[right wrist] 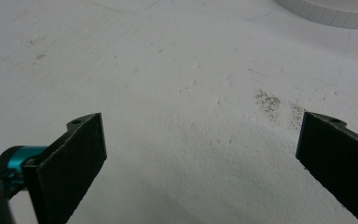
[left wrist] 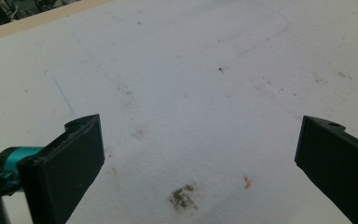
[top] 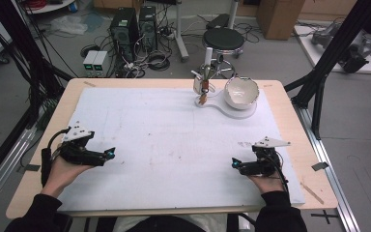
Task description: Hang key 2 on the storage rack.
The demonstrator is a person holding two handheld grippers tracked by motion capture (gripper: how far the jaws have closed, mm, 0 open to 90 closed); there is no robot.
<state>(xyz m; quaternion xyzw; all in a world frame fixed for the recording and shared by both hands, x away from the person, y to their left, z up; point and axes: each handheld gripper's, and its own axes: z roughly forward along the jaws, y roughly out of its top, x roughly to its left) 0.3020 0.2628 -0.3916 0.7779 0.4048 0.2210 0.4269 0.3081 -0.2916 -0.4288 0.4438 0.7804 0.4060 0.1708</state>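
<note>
Left claw (top: 110, 153): held in the person's left hand (top: 60, 170) at the near left of the counter, pointing toward the middle; its jaws stand wide apart with nothing between them, as the left gripper view (left wrist: 200, 149) shows.
Right claw (top: 234, 163): held in the right hand (top: 265, 181) at the near right, pointing toward the middle, facing the left claw; its jaws are spread wide and empty in the right gripper view (right wrist: 200, 149).
Gap between claws: the two are well apart, with bare mat between them.
Mat (top: 164, 145): white sheet covering most of the counter; both claws sit low over it. It carries faint stains, with a dark speck patch (left wrist: 182, 197) and a small orange mark (left wrist: 247, 182) under the left claw, and a grey speckled patch (right wrist: 268, 102) ahead of the right claw.
Bowl (top: 241, 92): white, at the far side of the mat, right of centre, resting on a white base (top: 222, 107); well apart from both claws.
Cup (top: 202, 85): small, just left of the bowl on the same base, with a white stick standing in it.
Counter (top: 294, 130): light wood, its edge showing around the mat.
Beyond the counter: a black stool (top: 223, 39) and computer towers (top: 134, 26) on the floor.
</note>
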